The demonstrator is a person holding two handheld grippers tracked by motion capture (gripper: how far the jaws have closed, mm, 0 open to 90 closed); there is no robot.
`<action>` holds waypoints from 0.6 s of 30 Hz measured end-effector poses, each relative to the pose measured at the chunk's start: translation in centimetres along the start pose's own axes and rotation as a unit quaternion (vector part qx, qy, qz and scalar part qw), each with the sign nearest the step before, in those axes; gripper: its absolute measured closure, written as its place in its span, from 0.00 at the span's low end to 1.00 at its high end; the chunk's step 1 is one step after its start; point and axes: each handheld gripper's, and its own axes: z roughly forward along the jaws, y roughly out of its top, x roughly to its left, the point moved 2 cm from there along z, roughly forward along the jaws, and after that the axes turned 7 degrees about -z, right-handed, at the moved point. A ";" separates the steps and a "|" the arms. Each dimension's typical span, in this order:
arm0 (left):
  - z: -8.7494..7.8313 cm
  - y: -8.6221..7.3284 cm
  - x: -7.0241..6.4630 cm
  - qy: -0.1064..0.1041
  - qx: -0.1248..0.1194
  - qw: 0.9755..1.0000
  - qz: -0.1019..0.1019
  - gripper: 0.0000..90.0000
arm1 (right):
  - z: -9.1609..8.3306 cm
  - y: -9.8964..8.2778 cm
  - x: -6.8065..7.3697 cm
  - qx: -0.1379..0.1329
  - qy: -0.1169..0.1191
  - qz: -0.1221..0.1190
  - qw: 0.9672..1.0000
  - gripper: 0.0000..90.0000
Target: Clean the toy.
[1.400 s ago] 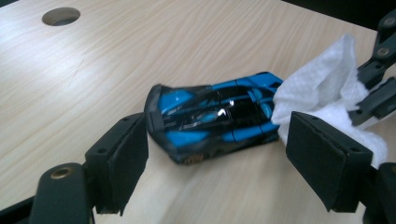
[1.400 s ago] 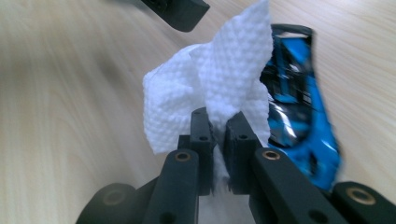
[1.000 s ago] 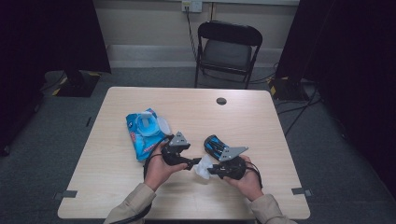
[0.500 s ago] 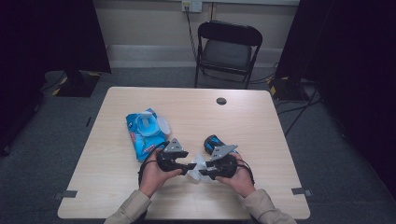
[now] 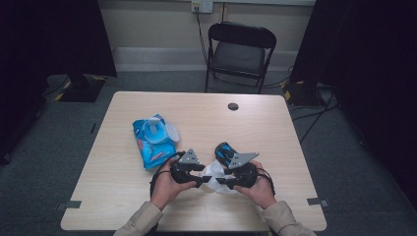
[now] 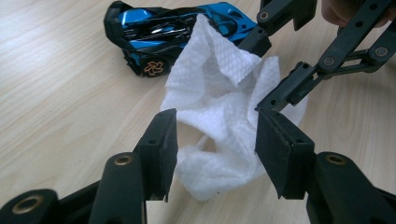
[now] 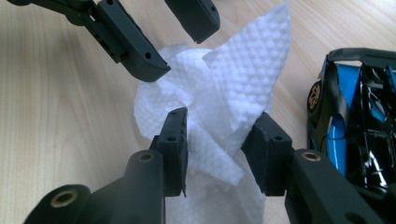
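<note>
Left gripper view shows the left hand-held gripper (image 6: 212, 140), jaws just closing yet still clear of the crumpled white wipe (image 6: 219, 116) on the counter (image 6: 60, 93), while the right hand-held gripper (image 7: 219, 140), just opening, loosely straddles it beside the blue toy car (image 6: 163, 32), suggesting a handover.

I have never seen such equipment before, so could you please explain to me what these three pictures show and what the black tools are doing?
A person sits at a wooden table and holds a hand-operated two-jaw gripper in each hand: the left gripper and the right gripper. One picture comes from a camera above the table; the other two come from cameras riding on each gripper, looking along its black jaws. Between the grippers lies a crumpled white wipe. Both grippers have their jaws around it, partly open; whether either truly pinches it is unclear. A blue toy car stands beside the wipe, and a blue wipes packet lies farther left.
</note>
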 end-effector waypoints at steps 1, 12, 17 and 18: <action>0.2 0.1 -0.1 -0.004 0.001 1.000 0.002 0.54 | 0.0 -0.1 0.0 0.001 -0.002 0.002 1.000 0.68; 2.6 -0.5 -0.1 -0.009 0.039 0.999 0.014 0.56 | -0.9 -0.8 -0.1 -0.007 -0.002 0.012 1.000 0.66; 3.3 -0.7 -0.2 -0.011 0.048 0.999 0.013 0.57 | -1.4 -0.6 0.0 -0.020 0.002 0.011 1.000 0.66; 3.3 -0.8 -0.2 -0.010 0.048 0.999 0.017 0.58 | -1.3 -0.6 0.1 -0.019 0.004 0.010 1.000 0.67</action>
